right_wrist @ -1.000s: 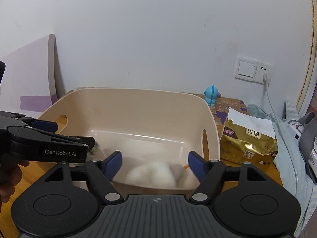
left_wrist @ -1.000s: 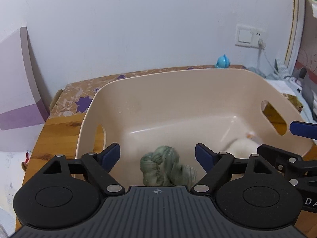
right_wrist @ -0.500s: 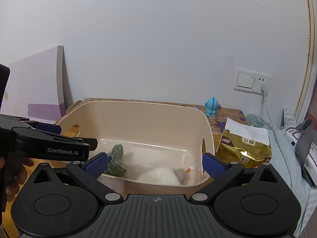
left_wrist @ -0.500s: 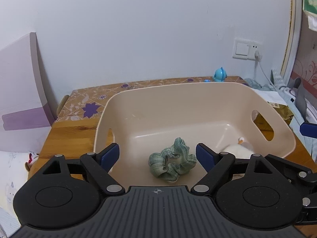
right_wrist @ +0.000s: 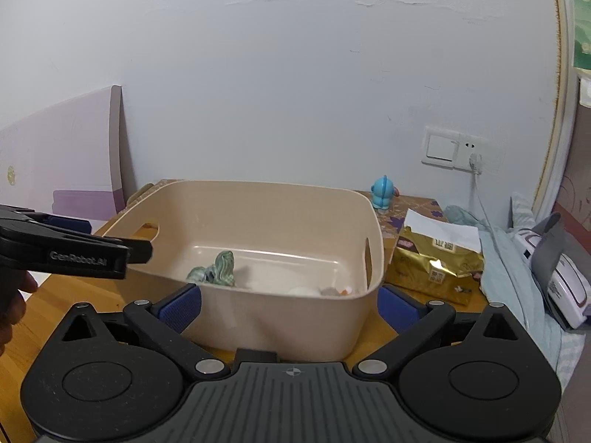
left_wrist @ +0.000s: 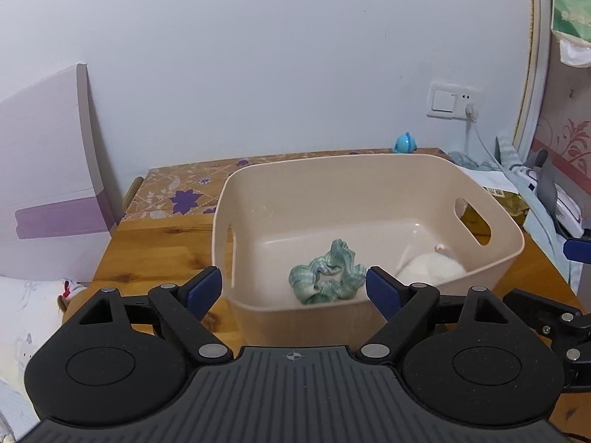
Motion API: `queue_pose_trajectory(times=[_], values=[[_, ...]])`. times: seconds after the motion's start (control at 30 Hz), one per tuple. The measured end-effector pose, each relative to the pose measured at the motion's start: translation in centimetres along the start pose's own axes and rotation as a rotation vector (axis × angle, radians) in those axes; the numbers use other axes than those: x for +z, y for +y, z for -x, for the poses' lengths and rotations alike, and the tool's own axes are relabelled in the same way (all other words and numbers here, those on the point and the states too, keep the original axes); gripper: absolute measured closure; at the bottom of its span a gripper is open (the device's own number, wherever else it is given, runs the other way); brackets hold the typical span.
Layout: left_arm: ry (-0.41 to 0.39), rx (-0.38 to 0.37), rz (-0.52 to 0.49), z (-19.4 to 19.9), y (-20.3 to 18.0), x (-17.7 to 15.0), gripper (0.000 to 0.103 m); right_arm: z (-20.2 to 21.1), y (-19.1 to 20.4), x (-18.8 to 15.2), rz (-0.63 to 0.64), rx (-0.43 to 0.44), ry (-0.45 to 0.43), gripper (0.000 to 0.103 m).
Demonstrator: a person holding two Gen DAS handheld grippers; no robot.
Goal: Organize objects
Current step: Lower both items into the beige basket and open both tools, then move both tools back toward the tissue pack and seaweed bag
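I had both grippers low in frame, in front of the beige bin (left_wrist: 369, 184) on the wooden table (left_wrist: 159, 243). Left gripper (left_wrist: 294, 288): jaws released, nothing between them. Right gripper (right_wrist: 290, 304): jaws spread wide, also empty, straddling the bin's near wall without touching. Green scrunchie (left_wrist: 327, 277) lay on the bin floor, center frame; white fluffy item (left_wrist: 432, 271) sat to its right, in the bin's near right corner. Gold packet (right_wrist: 436, 258) rested on the table right of the bin.
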State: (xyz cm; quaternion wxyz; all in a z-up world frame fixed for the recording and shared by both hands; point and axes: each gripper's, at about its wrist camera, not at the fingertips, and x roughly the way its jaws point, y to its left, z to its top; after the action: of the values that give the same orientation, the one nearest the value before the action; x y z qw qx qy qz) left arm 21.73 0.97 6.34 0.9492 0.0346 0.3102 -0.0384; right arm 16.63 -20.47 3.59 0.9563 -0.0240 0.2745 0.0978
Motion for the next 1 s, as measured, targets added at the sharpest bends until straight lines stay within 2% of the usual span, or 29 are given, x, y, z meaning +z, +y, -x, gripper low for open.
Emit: queue_pose_trajectory(times=[0.5, 0.63, 1.0], values=[[0.01, -0.002, -0.044, 3.5, 1.6, -4.4, 0.016, 1.9, 0.5, -3.4, -0.053, -0.025, 0.011, 0.0], [0.055, -0.055, 0.007, 3.9, 2.6, -6.0, 0.015, 2.2, 1.3, -4.3, -0.061, -0.007, 0.019, 0.0], [0.111, 0.009, -0.007, 4.8, 4.3, -11.1, 0.015, 2.2, 3.7, -8.0, -0.041, 0.06, 0.093, 0.0]])
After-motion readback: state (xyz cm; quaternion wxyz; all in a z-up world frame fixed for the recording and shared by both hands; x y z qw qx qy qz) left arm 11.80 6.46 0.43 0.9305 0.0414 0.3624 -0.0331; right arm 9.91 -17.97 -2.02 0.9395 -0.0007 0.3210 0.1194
